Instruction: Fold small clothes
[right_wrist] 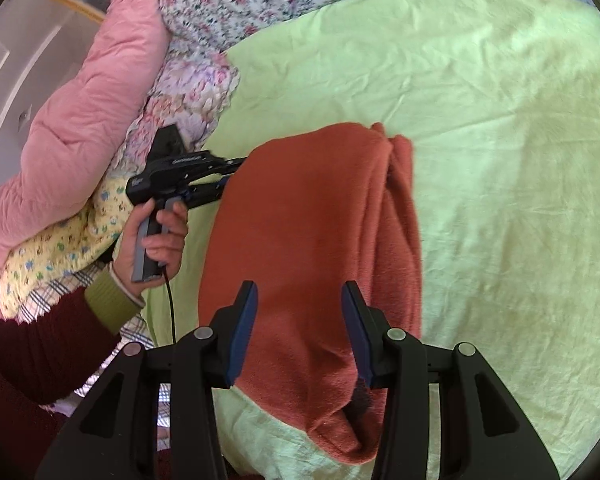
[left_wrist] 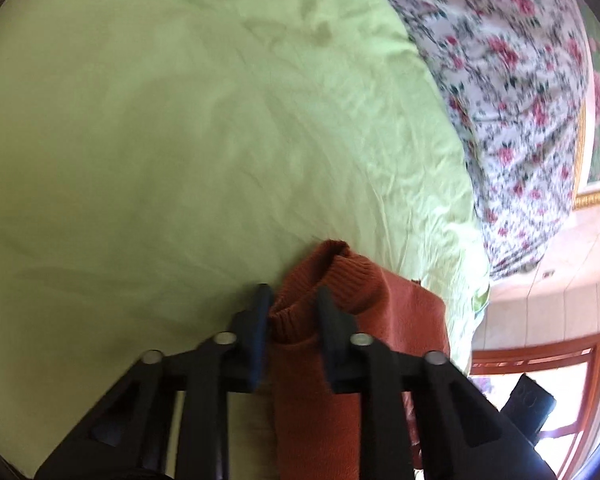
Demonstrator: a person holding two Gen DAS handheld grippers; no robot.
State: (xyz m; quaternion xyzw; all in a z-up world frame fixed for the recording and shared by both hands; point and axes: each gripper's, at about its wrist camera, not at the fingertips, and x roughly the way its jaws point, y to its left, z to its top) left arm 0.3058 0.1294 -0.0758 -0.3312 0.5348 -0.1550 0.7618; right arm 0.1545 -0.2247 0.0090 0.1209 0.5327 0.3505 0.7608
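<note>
A small rust-orange knit sweater [right_wrist: 312, 240] lies folded lengthwise on the light green sheet [right_wrist: 500, 160]. In the left wrist view its ribbed collar [left_wrist: 340, 280] sits between my left gripper's [left_wrist: 294, 300] fingers, which are closed on the collar edge. In the right wrist view my right gripper [right_wrist: 300, 304] is open, its jaws wide apart just above the sweater's near end. The left gripper's body [right_wrist: 180, 176], held by a hand, shows at the sweater's left edge; its fingertips are hidden under the fabric.
A floral quilt [left_wrist: 520, 100] lies along the bed's far side. A pink duvet [right_wrist: 80, 112] and patterned bedding [right_wrist: 72, 240] are piled at the left. A window with an orange frame [left_wrist: 540, 356] is beyond the bed edge.
</note>
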